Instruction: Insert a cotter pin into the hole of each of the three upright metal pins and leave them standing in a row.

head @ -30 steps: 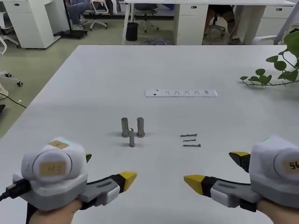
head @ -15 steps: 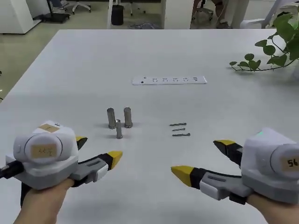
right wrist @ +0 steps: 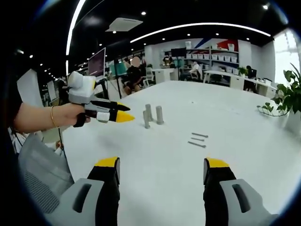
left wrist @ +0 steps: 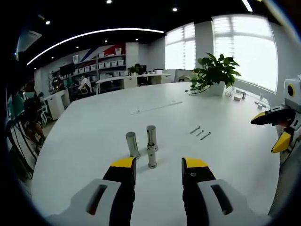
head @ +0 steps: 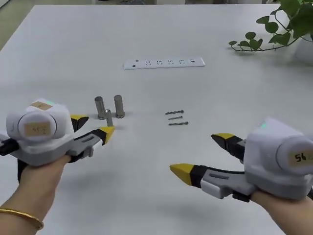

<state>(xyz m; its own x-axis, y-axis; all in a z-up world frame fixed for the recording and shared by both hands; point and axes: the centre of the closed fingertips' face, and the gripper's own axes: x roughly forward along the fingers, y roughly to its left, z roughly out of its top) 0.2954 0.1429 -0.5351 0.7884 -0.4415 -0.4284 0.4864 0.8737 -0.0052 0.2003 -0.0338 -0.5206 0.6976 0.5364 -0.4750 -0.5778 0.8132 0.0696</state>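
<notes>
Left gripper: hovers just short of the metal pins, jaws spread wide and empty; points its yellow tips at the nearest one, close but apart from it.

Right gripper: hangs over the near right part of the table, jaws likewise released and holding nothing; sits well apart from the cotter pins.

Metal pins: stand upright in a tight triangle left of centre, two behind and one in front, not touching, not in a row.

Cotter pins: lie flat, three roughly parallel, one behind another, to the right of the metal pins, with an open strip of white surface between the two groups.

Table: runs bare between the two grippers and on toward the near edge; leaves free room on every side of both groups.

Power strip: lies flat across the far middle, well beyond the pins.

Plant: trails leaves over the far right corner, well clear of the work.
</notes>
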